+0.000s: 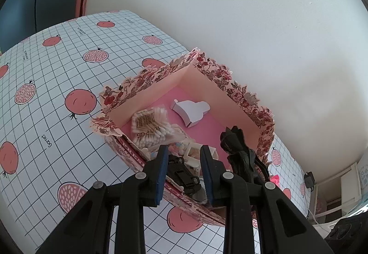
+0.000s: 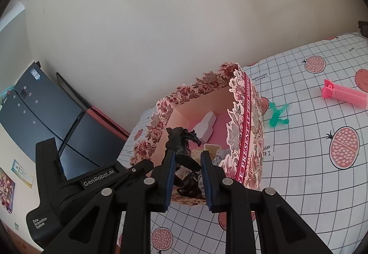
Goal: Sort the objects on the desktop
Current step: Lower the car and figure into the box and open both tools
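A floral pink box [image 1: 220, 90] [image 2: 243, 129] stands on the table by the wall. Inside lie a bag of cotton swabs [image 1: 151, 127], a white flat piece [image 1: 191, 111] [image 2: 205, 127], a black toy car [image 1: 184, 173] and small items. My left gripper [image 1: 182, 162] is open over the box's near edge, above the toy car, touching nothing. My right gripper [image 2: 186, 166] holds a black figurine [image 2: 181, 148] [image 1: 232, 141] over the box; it touches the left finger, and the jaws stand apart around it.
A green toy figure [image 2: 277, 114] and a pink hair roller clip [image 2: 345, 92] lie on the pomegranate-print tablecloth [image 2: 310, 162] right of the box. A white wall is right behind the box. A dark cabinet [image 2: 46, 115] stands beyond the table's left end.
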Demonstrator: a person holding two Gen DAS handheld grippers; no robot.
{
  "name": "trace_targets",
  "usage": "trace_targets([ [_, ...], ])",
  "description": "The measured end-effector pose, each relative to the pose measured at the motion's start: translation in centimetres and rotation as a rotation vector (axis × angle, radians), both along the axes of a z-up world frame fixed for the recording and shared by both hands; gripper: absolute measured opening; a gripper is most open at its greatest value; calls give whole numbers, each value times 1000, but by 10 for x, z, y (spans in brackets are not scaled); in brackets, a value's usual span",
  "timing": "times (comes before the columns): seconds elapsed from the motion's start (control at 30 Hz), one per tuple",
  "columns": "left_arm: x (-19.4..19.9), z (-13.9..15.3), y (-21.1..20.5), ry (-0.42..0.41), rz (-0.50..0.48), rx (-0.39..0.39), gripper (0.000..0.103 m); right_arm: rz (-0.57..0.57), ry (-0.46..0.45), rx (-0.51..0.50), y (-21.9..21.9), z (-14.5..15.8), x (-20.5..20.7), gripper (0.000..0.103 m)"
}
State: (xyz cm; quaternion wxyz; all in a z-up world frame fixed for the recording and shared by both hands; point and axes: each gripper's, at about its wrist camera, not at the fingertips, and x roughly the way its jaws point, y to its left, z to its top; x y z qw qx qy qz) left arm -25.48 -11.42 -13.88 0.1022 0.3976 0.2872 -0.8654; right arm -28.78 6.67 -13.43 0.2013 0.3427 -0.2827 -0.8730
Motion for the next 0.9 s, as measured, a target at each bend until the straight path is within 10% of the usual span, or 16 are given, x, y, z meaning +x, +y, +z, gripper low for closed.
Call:
trace_targets([
  [0.9, -4, -1, 7, -42, -15, -15, 42, 29, -3, 72, -12, 0, 2, 26],
])
